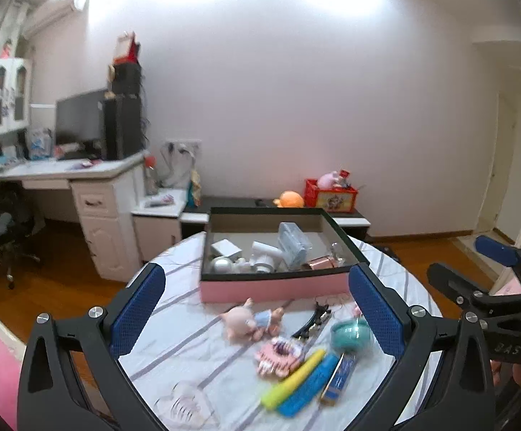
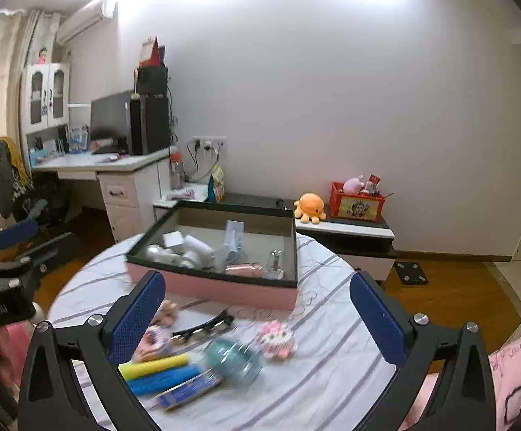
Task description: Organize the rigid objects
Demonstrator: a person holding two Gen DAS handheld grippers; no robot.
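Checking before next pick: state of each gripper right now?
Left gripper: open wide, holding nothing.
Right gripper: open wide, holding nothing.

A plain white wall (image 2: pixel 332 89) was lit brightly from above. A white desk (image 2: pixel 116 165) was placed at the left, and a brown wooden floor (image 2: pixel 457 294) was seen below.

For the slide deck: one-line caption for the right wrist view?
Open right tongs hover empty over loose toys on the striped table, pink box beyond.
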